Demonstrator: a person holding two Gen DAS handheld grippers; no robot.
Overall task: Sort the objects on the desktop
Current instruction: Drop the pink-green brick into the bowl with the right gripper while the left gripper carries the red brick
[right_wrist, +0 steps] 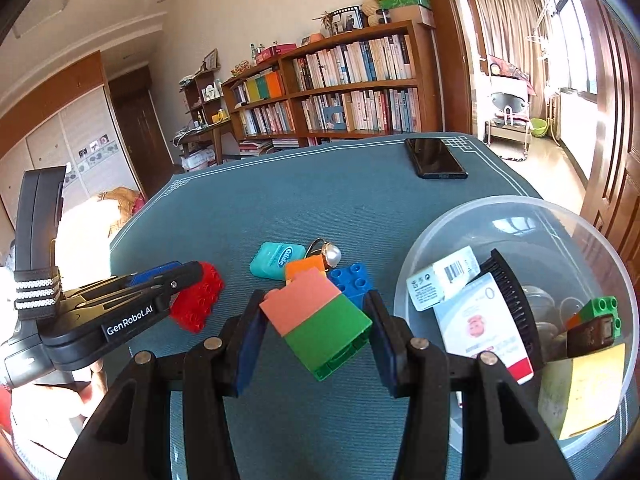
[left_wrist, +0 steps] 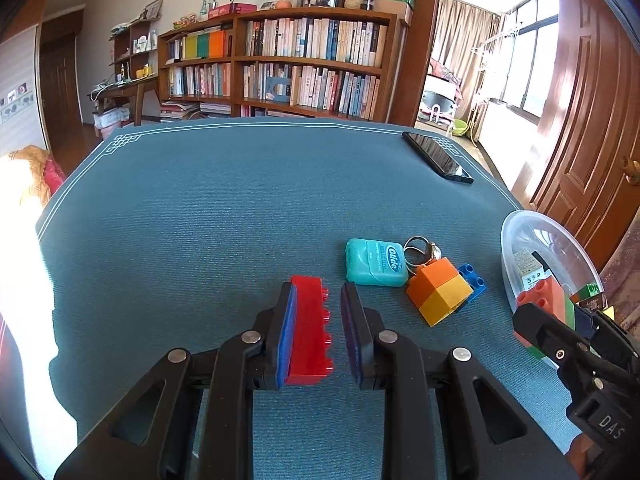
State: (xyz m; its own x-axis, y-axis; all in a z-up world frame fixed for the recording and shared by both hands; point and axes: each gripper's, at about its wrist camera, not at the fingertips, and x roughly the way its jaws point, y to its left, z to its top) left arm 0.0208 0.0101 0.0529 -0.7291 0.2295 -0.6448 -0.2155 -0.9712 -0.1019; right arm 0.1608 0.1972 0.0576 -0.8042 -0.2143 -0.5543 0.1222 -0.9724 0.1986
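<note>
My left gripper [left_wrist: 319, 288] is shut on a red studded brick [left_wrist: 308, 332] and holds it just above the blue-green table mat [left_wrist: 200, 220]. In the right wrist view the same red brick [right_wrist: 198, 300] shows in the left gripper [right_wrist: 188, 276] at left. My right gripper [right_wrist: 314, 296] is shut on a salmon-and-green brick stack [right_wrist: 320, 320], which sits tilted between the pads. The stack hangs beside the clear plastic bowl [right_wrist: 500, 202]. On the mat lie a teal floss box [right_wrist: 276, 258], a pearl ring [right_wrist: 330, 254], a blue brick [right_wrist: 352, 280] and an orange-and-yellow brick [left_wrist: 438, 292].
The bowl holds a black comb [right_wrist: 508, 296], cards, a yellow note pad and a green brick [right_wrist: 600, 308]. A black phone [right_wrist: 434, 158] lies at the far right corner of the mat. A bookshelf stands behind the table, and a wooden door stands at right.
</note>
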